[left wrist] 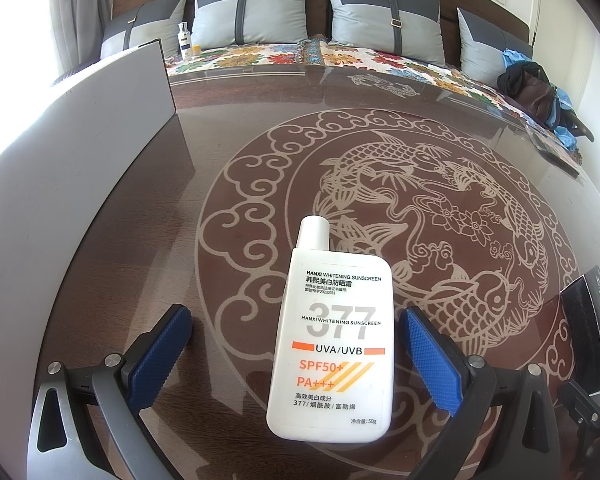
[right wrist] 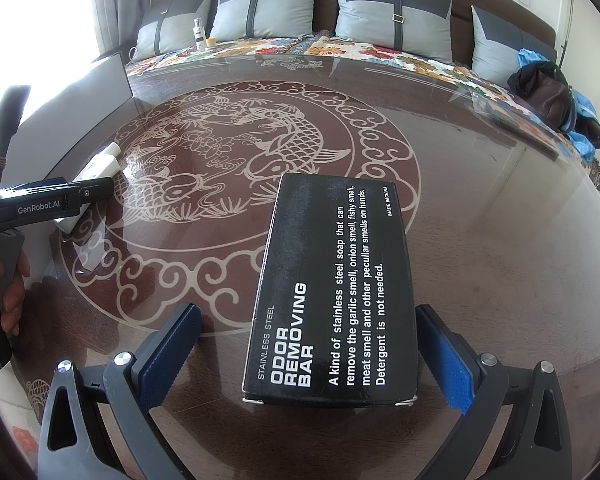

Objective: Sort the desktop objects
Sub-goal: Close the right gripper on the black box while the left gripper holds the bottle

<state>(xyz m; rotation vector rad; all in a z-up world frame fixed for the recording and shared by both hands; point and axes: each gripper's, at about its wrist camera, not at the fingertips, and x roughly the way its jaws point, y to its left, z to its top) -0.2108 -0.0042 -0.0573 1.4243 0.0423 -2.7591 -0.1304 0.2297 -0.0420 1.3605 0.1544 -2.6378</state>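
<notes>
A white sunscreen bottle [left wrist: 332,332] lies flat on the glass-topped table, cap pointing away, between the blue pads of my open left gripper [left wrist: 296,360]; the pads stand clear of its sides. A black "Odor Removing Bar" box [right wrist: 332,292] lies flat between the pads of my open right gripper [right wrist: 308,356], not touching them. The box's edge shows at the right of the left wrist view [left wrist: 588,328]. The bottle also shows in the right wrist view [right wrist: 100,170], partly hidden behind the left gripper's body.
A grey board [left wrist: 80,152] lies along the table's left side. Beyond the table's far edge [left wrist: 300,74] is a bed with grey pillows, a small white bottle [left wrist: 184,40] and a dark bag [left wrist: 532,88].
</notes>
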